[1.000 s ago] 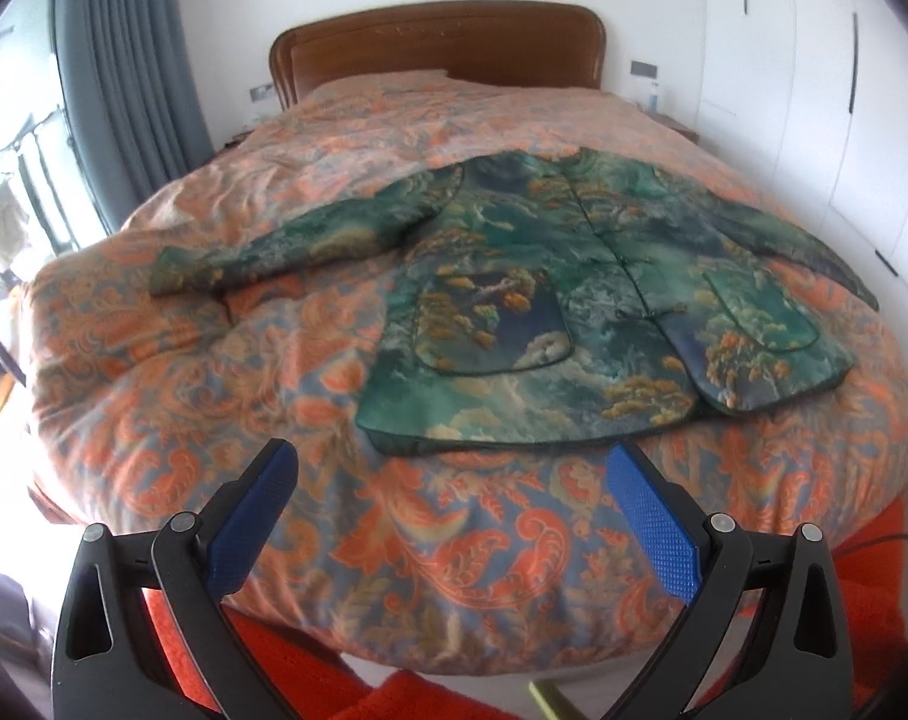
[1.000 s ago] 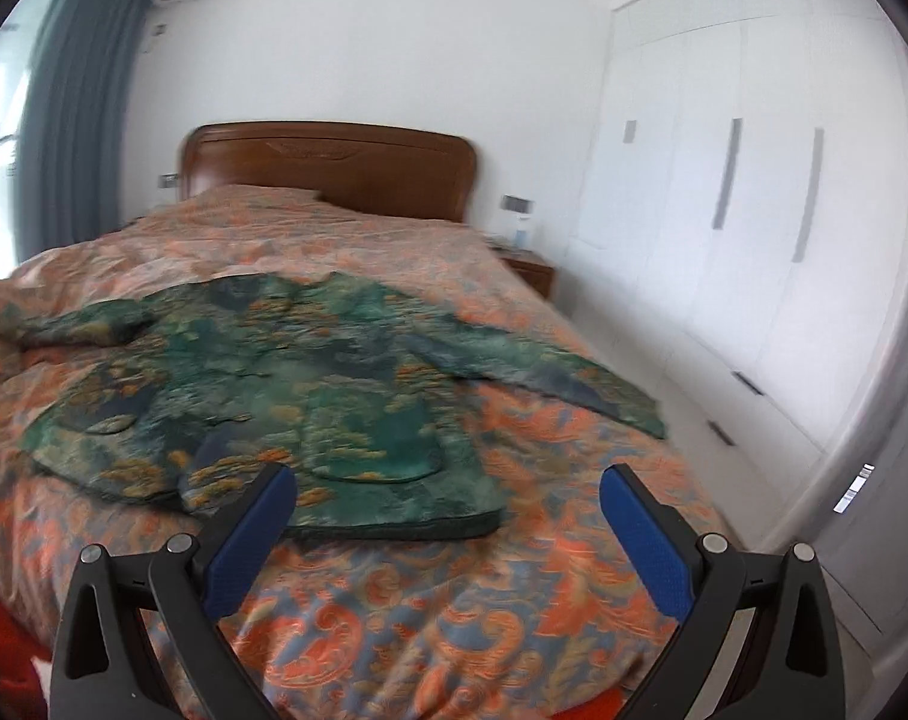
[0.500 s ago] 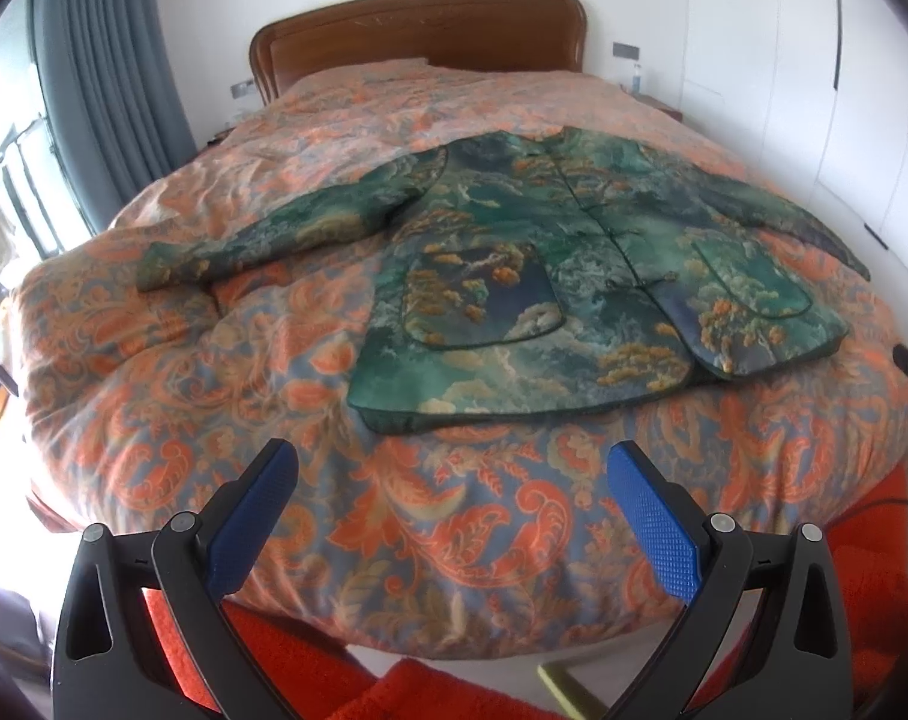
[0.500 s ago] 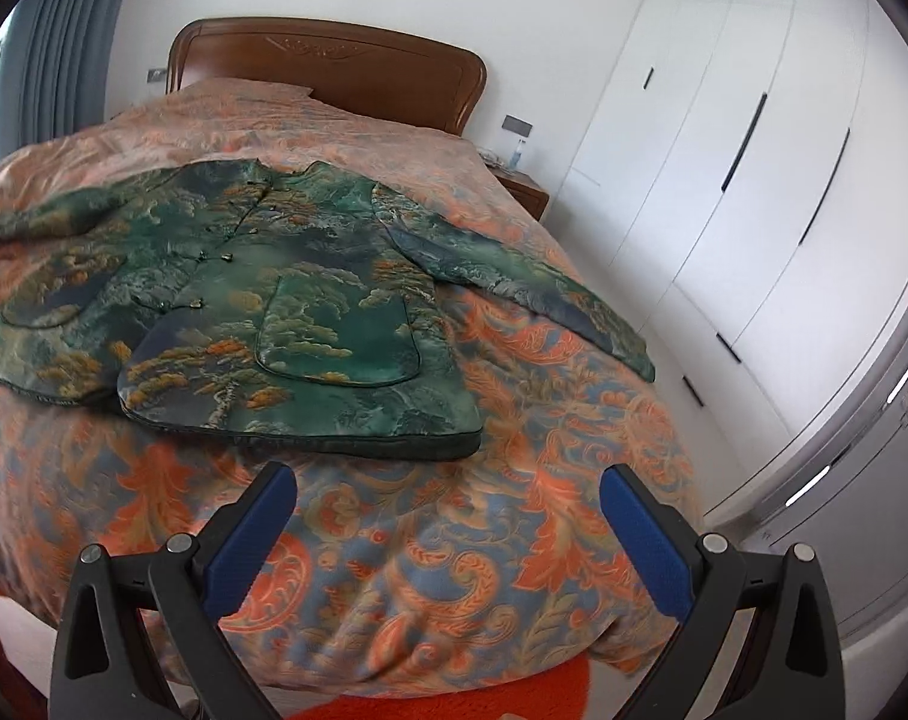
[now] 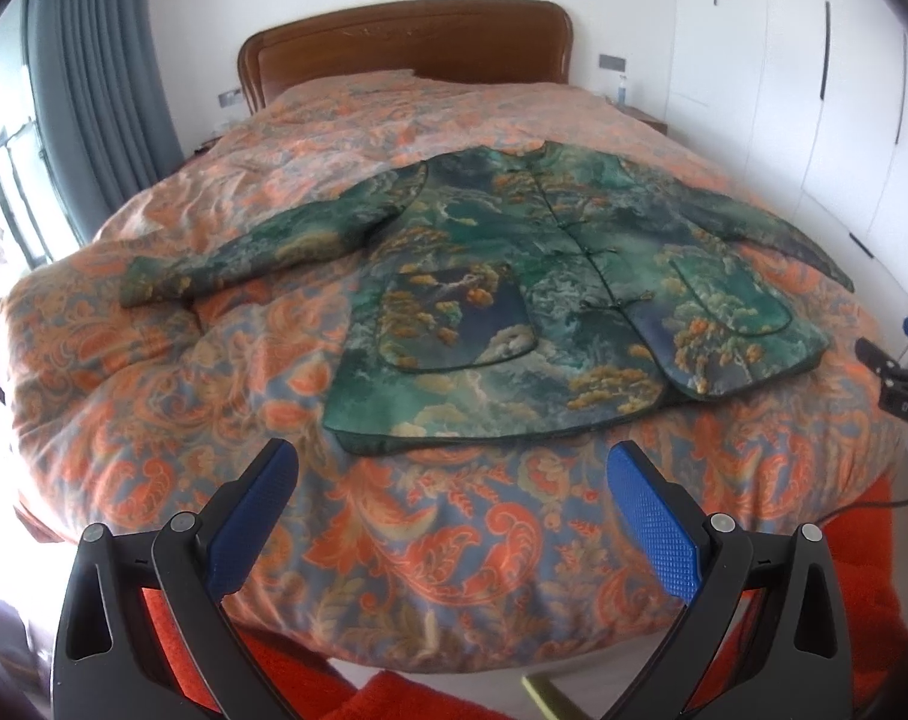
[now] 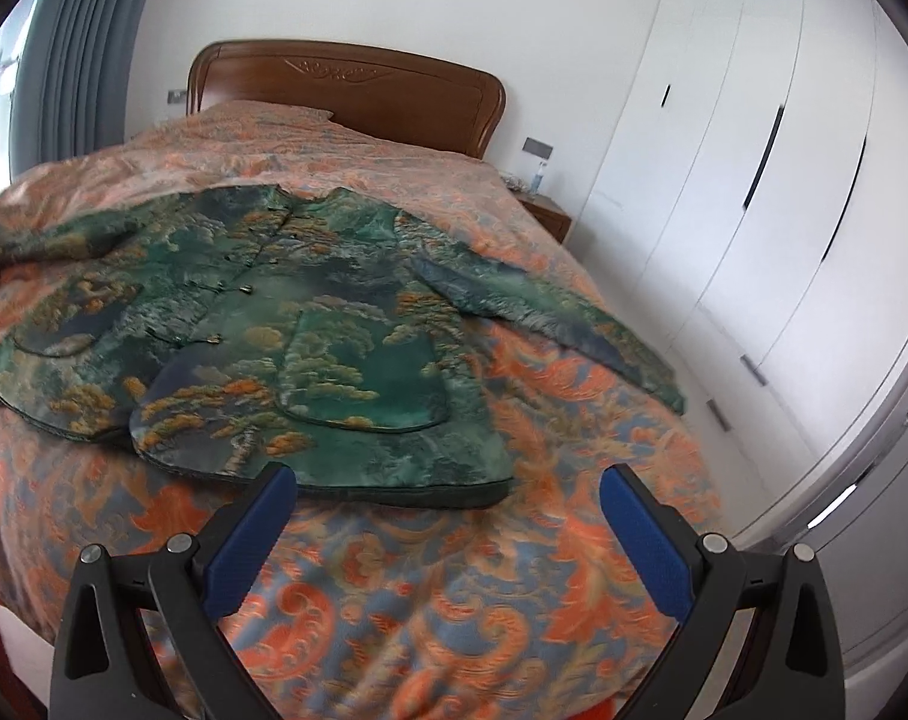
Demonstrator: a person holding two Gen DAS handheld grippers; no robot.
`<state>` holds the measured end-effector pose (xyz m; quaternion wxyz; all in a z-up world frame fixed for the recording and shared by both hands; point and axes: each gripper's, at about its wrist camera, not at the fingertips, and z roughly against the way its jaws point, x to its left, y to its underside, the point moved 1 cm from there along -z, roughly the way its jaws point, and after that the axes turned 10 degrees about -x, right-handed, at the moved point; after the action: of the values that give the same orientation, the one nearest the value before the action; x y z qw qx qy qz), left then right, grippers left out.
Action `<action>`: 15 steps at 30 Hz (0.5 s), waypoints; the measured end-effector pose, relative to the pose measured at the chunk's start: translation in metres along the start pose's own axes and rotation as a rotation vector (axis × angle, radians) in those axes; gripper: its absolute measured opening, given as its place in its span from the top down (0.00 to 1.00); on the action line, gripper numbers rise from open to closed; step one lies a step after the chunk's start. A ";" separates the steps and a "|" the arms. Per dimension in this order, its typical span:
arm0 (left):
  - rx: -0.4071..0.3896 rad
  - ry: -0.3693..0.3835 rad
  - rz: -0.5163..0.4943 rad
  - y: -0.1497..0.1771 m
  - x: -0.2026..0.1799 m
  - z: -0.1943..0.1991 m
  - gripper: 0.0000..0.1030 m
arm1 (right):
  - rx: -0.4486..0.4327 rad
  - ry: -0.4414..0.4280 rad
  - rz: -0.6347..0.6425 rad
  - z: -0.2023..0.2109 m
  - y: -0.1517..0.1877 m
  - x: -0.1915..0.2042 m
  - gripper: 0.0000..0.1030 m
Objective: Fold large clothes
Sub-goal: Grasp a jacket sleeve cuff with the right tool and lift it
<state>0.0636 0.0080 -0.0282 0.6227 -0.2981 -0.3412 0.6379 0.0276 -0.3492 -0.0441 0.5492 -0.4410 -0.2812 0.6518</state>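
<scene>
A green patterned jacket (image 5: 550,294) with orange tree motifs lies flat, front up, on the bed, both sleeves spread out to the sides. It also shows in the right wrist view (image 6: 285,336). My left gripper (image 5: 454,480) is open and empty, above the foot of the bed just short of the jacket's hem. My right gripper (image 6: 447,498) is open and empty, over the bedspread at the hem's right corner. The right gripper's tip also shows at the right edge of the left wrist view (image 5: 898,372).
The bed has an orange and blue paisley bedspread (image 5: 153,408) and a wooden headboard (image 5: 405,42). White wardrobes (image 6: 754,180) line the right side. Grey curtains (image 5: 93,90) hang at the left. An orange rug (image 5: 405,696) lies below the foot of the bed.
Both grippers have moved closer to the foot of the bed and the jacket's hem. The right view has swung down and toward the jacket. Both stay open.
</scene>
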 end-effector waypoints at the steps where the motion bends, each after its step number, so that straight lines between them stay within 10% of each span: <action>1: 0.003 0.000 -0.008 0.002 -0.001 -0.001 0.00 | -0.002 -0.015 -0.018 -0.001 0.001 -0.001 0.00; 9: 0.092 -0.011 0.006 0.014 -0.002 -0.016 0.00 | -0.047 -0.040 -0.312 -0.045 -0.013 -0.092 0.00; 15: 0.105 -0.020 -0.016 0.012 -0.018 -0.017 0.00 | -0.071 -0.196 -0.853 -0.121 0.006 -0.223 0.00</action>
<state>0.0712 -0.0083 -0.0485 0.6392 -0.2560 -0.3159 0.6528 0.1334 -0.5798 -0.0445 0.7243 -0.2401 -0.5111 0.3956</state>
